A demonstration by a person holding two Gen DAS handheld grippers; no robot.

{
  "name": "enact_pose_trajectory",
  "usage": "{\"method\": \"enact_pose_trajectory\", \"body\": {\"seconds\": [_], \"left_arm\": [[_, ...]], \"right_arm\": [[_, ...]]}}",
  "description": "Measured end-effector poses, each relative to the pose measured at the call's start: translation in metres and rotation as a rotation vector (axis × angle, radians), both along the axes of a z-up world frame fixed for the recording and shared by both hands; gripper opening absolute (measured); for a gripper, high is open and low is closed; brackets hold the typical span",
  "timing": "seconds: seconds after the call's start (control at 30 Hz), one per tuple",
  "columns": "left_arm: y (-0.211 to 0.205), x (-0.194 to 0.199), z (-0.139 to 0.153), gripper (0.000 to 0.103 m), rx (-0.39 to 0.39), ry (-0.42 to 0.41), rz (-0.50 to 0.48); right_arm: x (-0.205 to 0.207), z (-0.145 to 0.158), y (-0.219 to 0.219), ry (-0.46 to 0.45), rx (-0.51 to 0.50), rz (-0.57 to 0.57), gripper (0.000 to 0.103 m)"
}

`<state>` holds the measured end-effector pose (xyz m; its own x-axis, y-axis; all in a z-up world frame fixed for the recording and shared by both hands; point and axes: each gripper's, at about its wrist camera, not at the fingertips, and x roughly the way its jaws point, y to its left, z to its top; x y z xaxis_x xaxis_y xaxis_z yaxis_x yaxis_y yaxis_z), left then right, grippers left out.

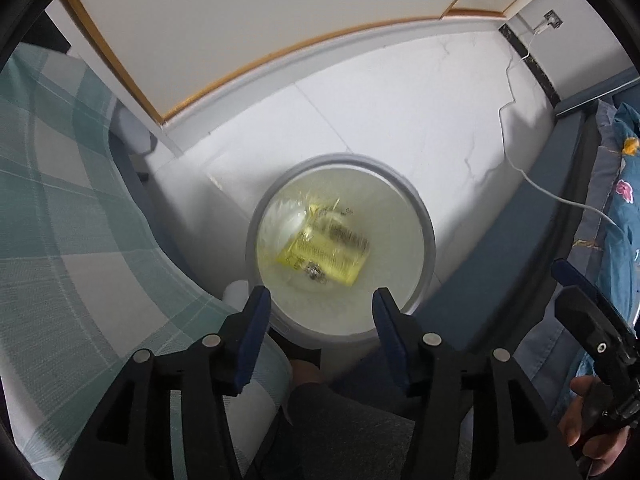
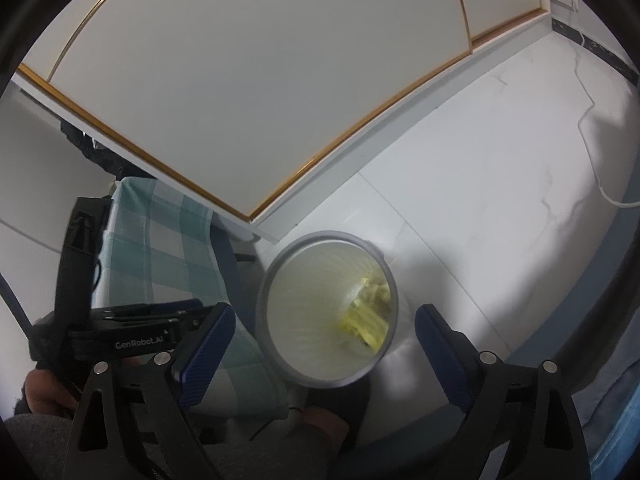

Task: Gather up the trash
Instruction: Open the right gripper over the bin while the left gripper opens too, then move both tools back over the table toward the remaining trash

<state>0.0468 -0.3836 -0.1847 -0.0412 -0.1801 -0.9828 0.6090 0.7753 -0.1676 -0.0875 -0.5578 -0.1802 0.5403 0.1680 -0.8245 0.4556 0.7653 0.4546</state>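
A yellow wrapper (image 1: 326, 246) lies inside the white waste bin (image 1: 425, 216) on the pale tiled floor (image 1: 400, 112), blurred in the left wrist view, so whether it is at rest at the bottom or falling cannot be told. The left tongs (image 1: 320, 304) hang directly over the bin's mouth, pointing almost straight down, jaws parted with nothing between them; the drop of this 1 piece looks done.

The right tongs (image 2: 324, 328) are held beside the left, tilted down toward the same bin (image 2: 276, 272) from a shallower angle, jaws spread wide and empty. In that view the wrapper (image 2: 370, 312) shows against the bin's far inner wall. The left tongs' body (image 2: 132, 332) appears at lower left of the right wrist view, and a hand (image 1: 588, 432) on the right tool shows at the lower right edge of the left wrist view.

The person seems to be seated or standing between a green-checked bed cover (image 1: 60, 200) on the left and a blue floral quilt (image 1: 624, 184) on the right, a dark trouser leg (image 1: 344, 432) below the tongs. A white cable (image 1: 516, 128) trails across the floor from a wall socket (image 1: 551, 20).

No other trash shows on the floor in either view. Whether more remains elsewhere in the room cannot be judged from here; if it does, both tools are free to fetch it.
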Motion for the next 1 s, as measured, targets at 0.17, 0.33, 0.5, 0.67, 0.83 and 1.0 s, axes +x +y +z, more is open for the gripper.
{"method": "enact_pose_trajectory", "body": {"seconds": [0.17,0.33,0.5,0.67,0.83,1.0], "left_arm": [[0.007,-0.005,0.020,0.053,-0.031,-0.099,-0.009],[0.021,-0.007,0.044,0.060,-0.091,-0.172,0.012],[0.041,-0.003,0.070,0.062,-0.145,-0.233,0.077],[0.064,-0.001,0.091,0.063,-0.173,-0.275,0.115],[0.096,-0.007,0.118,0.063,-0.207,-0.364,0.154],[0.134,-0.013,0.143,0.063,-0.234,-0.460,0.221]], "right_arm": [[-0.002,0.009,0.004,-0.008,-0.016,0.002,0.095],[-0.004,0.030,0.012,-0.055,-0.039,0.014,0.097],[-0.008,0.061,0.023,-0.135,-0.075,0.038,0.098],[-0.015,0.106,0.035,-0.262,-0.119,0.043,0.102],[-0.017,0.152,0.060,-0.354,-0.197,0.100,0.103],[-0.012,0.189,0.098,-0.428,-0.247,0.163,0.103]]}}
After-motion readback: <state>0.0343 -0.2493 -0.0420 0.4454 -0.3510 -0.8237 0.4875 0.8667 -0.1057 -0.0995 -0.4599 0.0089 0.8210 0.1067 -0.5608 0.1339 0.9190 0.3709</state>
